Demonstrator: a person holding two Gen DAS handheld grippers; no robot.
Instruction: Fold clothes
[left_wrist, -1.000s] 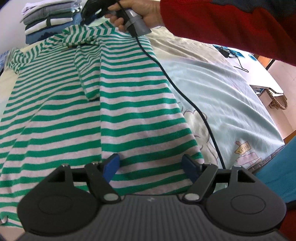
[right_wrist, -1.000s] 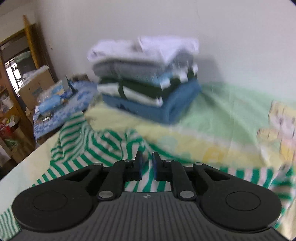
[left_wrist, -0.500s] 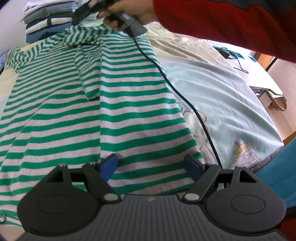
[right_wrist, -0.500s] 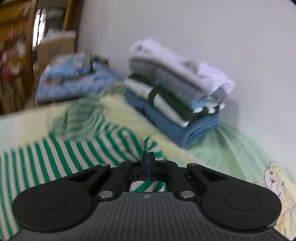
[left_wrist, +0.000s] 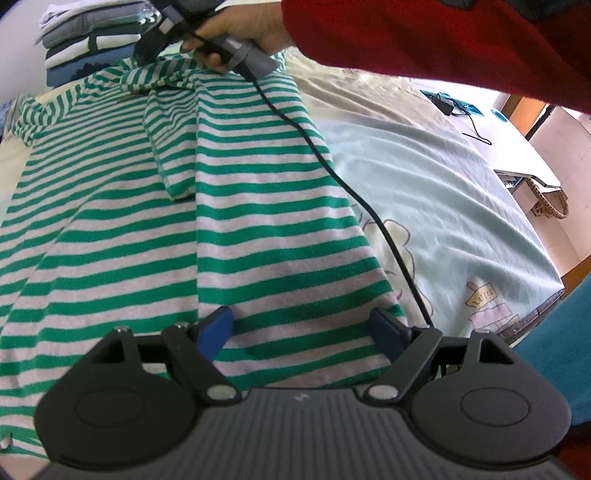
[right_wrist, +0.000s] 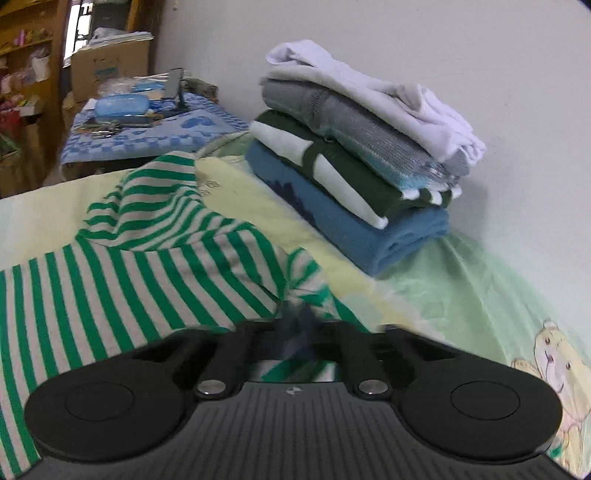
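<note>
Green-and-white striped knit T-shirt (left_wrist: 236, 206) lies spread flat on the pale bedsheet with cartoon prints (left_wrist: 461, 192); fabric looks soft, slightly fuzzy, with shallow wrinkles. One sleeve is folded in over the chest, forming a narrow strip.

Left gripper (left_wrist: 303, 328): black plastic body, ribbed top, two round side housings, blue pads on the fingers (left_wrist: 216, 326). Jaws stand wide apart, holding nothing. It hovers over the shirt's hem, the right-hand edge of the shirt lying between the fingers.

Right gripper (right_wrist: 297, 326): same black build. From its own camera the blue fingertips are blurred but appear drawn together on a bunched fold of striped cloth near the collar. From the left wrist view, a hand in a red sleeve (left_wrist: 424, 40) holds this gripper at the shirt's far end, the collar fabric lifted slightly; a black cable (left_wrist: 332, 166) trails from it across the shirt and sheet.

Stack of folded clothes (right_wrist: 362, 155) (white, grey knit, dark green and white, blue fleece) sits just beyond the collar, against the white wall.

Writing: a small sign in the sheet's print, not readable.
</note>
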